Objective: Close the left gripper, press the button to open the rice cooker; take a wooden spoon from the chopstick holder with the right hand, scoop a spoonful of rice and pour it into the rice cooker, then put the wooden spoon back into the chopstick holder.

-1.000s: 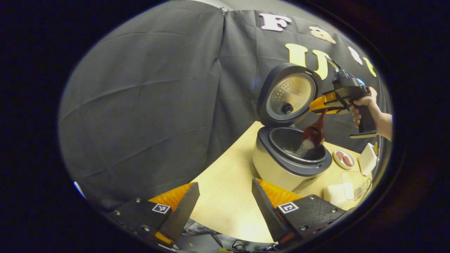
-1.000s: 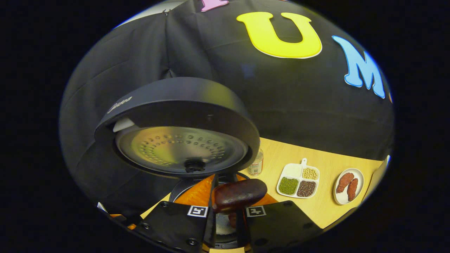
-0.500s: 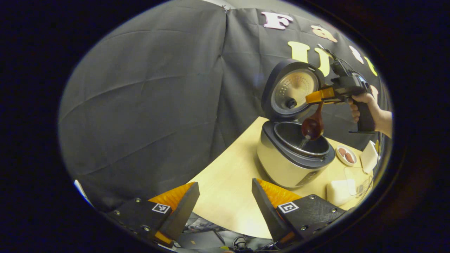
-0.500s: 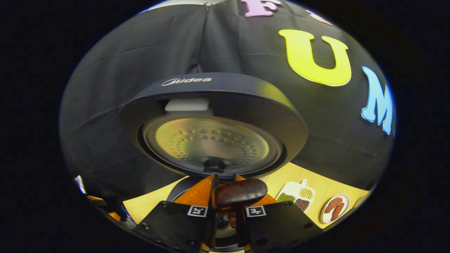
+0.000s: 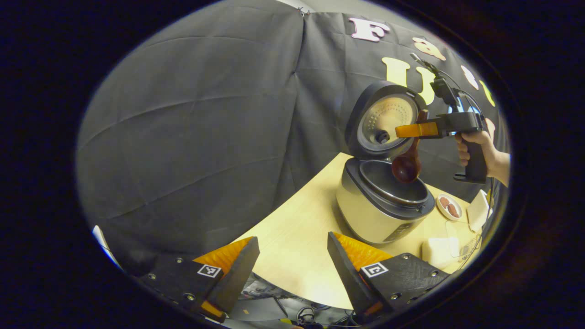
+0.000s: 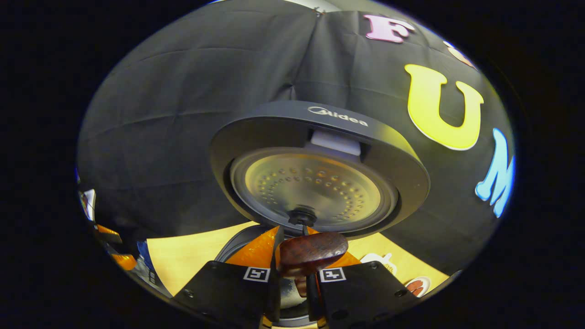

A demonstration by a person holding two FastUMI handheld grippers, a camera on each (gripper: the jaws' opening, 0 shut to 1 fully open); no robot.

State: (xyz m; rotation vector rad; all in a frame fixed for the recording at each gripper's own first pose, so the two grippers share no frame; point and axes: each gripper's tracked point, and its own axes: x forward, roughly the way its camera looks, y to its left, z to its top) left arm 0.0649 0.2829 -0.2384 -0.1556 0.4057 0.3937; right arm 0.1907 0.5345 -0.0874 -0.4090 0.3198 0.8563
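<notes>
In the left gripper view, the left claw point(image 5: 292, 269) hangs wide open and empty over the desk point(image 5: 292, 246) edge, well apart from the cooker point(image 5: 381, 205), likely parked out of the way, while the right claw point(image 5: 406, 131) grips the spoon point(image 5: 406, 167) by its handle above the pot, long axis near upright and bowl down, a pose that suits tipping rice in. In the right gripper view, the right claw point(image 6: 292, 274) is clamped on the spoon point(image 6: 313, 253), its handle end toward the camera, just below the raised lid point(image 6: 320, 178).
</notes>
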